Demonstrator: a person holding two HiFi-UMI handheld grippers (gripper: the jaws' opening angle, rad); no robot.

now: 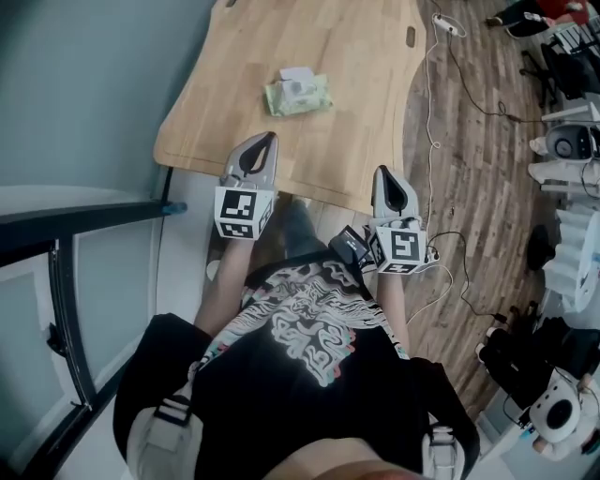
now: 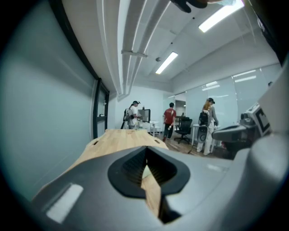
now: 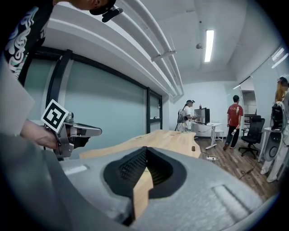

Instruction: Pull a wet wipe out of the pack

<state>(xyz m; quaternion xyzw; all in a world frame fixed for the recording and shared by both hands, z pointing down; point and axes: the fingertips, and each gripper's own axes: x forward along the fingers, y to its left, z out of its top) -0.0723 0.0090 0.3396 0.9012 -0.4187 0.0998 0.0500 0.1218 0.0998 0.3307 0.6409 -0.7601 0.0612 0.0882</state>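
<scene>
The wet wipe pack [image 1: 298, 95], pale green with a white flap on top, lies flat on the light wooden table [image 1: 356, 112], near its middle. My left gripper [image 1: 272, 139] hovers over the table's near edge, a short way in front of the pack and slightly to its left. Its jaws are shut with nothing between them. My right gripper [image 1: 380, 172] is at the near edge further right, also shut and empty. Both gripper views look along the tabletop [image 2: 122, 137] [image 3: 167, 137] past shut jaws. The left gripper [image 3: 67, 131] shows in the right gripper view.
A glass wall with a dark frame [image 1: 56, 225] runs along the left. On the wood floor to the right lie cables and a power strip [image 1: 448, 24], with equipment [image 1: 567, 141] beyond. Several people [image 2: 169, 118] stand by desks far behind the table.
</scene>
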